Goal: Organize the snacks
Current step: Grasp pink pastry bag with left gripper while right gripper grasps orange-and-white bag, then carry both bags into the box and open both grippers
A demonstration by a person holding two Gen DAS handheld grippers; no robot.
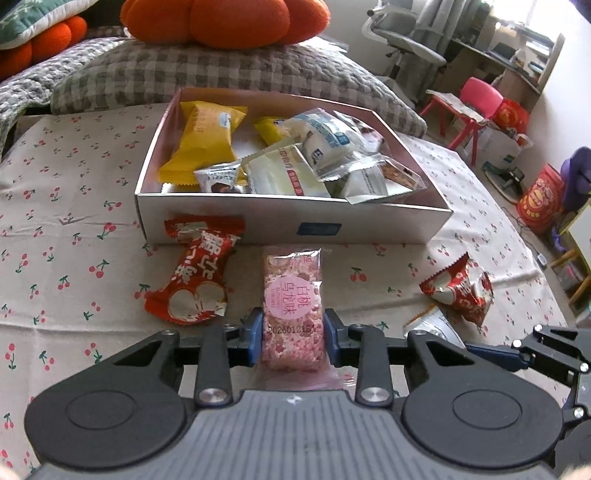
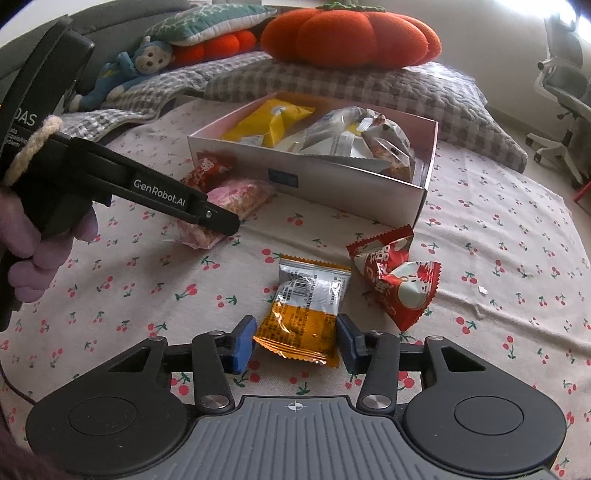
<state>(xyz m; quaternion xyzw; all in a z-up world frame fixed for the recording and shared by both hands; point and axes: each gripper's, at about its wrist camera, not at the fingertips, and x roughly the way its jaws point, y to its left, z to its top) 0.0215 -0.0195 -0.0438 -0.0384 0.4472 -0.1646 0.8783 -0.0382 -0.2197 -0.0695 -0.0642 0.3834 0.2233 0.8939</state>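
A pink snack bar [image 1: 293, 291] lies on the cherry-print cloth in front of the open white box [image 1: 295, 221], which holds several snack packets. My left gripper [image 1: 293, 332] is shut on the bar's near end, a blue pad against each side. In the right wrist view, my right gripper [image 2: 295, 339] is shut on an orange-and-silver packet [image 2: 306, 299], its pads touching both edges. One red packet [image 1: 195, 280] rests left of the pink bar. Another red packet [image 2: 395, 280] lies right of the orange one.
Behind the box [image 2: 332, 184] are a checked quilt [image 1: 221, 74], orange pumpkin cushions [image 2: 351, 33] and a blue plush toy [image 2: 122, 74]. A hand [image 2: 37, 251] holds the left gripper's handle. An office chair [image 1: 406, 40] and a pink stool [image 1: 476, 99] stand off the bed's right side.
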